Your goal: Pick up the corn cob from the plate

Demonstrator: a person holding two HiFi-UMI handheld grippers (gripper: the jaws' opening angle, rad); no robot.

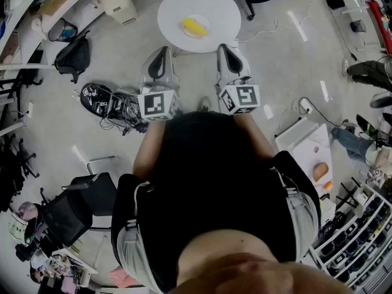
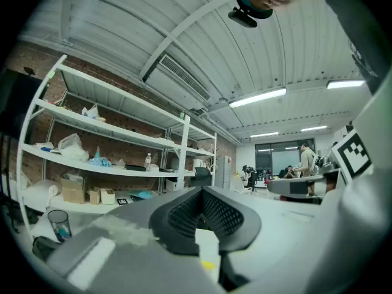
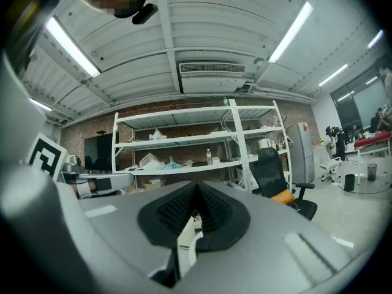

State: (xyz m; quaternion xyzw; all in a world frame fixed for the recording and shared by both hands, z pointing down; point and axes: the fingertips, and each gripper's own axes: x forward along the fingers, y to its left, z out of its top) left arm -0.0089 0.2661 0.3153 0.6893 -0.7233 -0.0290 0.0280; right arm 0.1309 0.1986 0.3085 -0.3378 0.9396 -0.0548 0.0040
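Seen from above, a person in a dark top stands on a grey floor and holds a gripper in each hand, both pointing level and away from the body.

At the far left, a black bag [image 1: 73, 57] sits on the floor near shelving. Nearer the person lies a tangle of cables [image 1: 119, 110].

The left gripper [image 1: 160, 54] has its marker cube [image 1: 157, 105] close to the person's chest. In the left gripper view its two dark ribbed jaws are pressed together at the tips, closed and empty. Beyond them are white shelves [image 2: 110, 133] against a brick wall.

Ahead of both grippers, and well apart from them, stands a round white table [image 1: 177, 8]. On it is a small white plate [image 1: 207, 21], and the yellow corn cob [image 1: 195, 26] lies on the plate. Neither gripper touches it. In the head view the cob sits roughly between the lines of the two grippers.

The right gripper [image 1: 228, 49] is just beside the left one, with its own marker cube [image 1: 240, 98]. In the right gripper view its jaws also meet at the tips, closed on nothing, and face more white shelving [image 3: 184, 141] and a black office chair [image 3: 272, 170].

To the right on the floor stands a low white table [image 1: 306, 141].
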